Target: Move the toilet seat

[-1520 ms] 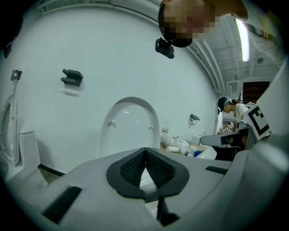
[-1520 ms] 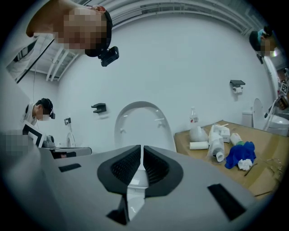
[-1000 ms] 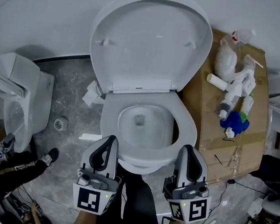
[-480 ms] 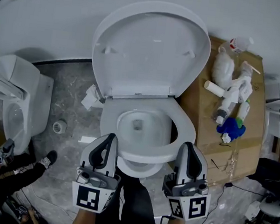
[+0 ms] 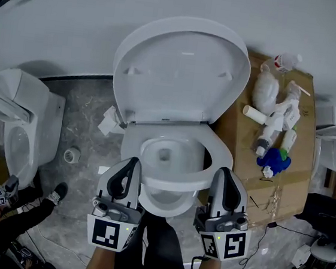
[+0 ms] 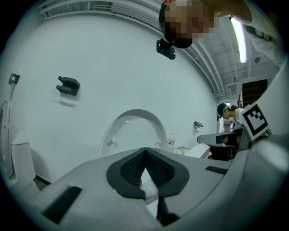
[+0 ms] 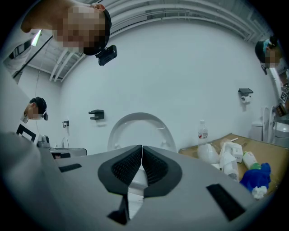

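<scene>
You're holding the left gripper and the right gripper at the front of the toilet seat, one on each side of the bowl. Both sets of fingers are sitting closed with tips meeting. Nothing is clamped that I can see; only white rim is showing through the gap below the tips. The seat is lying down on the bowl and the lid is standing open behind it. You're likely setting up the lift. Next you're needing both tips under the front edge, rising evenly and swinging the seat toward the lid.
</scene>
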`<state>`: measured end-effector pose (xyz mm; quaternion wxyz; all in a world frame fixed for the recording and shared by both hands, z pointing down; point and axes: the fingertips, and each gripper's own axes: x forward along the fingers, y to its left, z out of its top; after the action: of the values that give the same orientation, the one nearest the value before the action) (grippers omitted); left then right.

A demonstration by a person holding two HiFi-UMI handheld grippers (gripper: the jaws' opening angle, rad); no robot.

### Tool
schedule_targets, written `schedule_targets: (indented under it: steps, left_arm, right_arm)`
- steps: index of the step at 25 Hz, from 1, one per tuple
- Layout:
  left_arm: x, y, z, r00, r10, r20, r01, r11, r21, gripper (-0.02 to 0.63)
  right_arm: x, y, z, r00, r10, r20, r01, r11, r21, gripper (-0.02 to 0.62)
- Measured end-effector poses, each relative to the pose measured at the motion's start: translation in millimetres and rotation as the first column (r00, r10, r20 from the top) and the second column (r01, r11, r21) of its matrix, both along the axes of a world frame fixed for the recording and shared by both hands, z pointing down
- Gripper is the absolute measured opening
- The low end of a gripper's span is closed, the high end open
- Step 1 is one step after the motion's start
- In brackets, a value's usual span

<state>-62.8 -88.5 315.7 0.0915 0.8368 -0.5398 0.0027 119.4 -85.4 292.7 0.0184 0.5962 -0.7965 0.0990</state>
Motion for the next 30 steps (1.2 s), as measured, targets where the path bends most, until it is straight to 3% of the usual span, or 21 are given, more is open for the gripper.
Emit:
schedule_targets:
  steps: [30]
  left_arm:
    - [-9,-60,-19,0.999,-0.033,0.023,0.032,0.997,0.074,0.009]
  right_arm:
    - [-9,-67,-19,1.0,-0.028,-0.013,0.029,0.998,0.064,0.012]
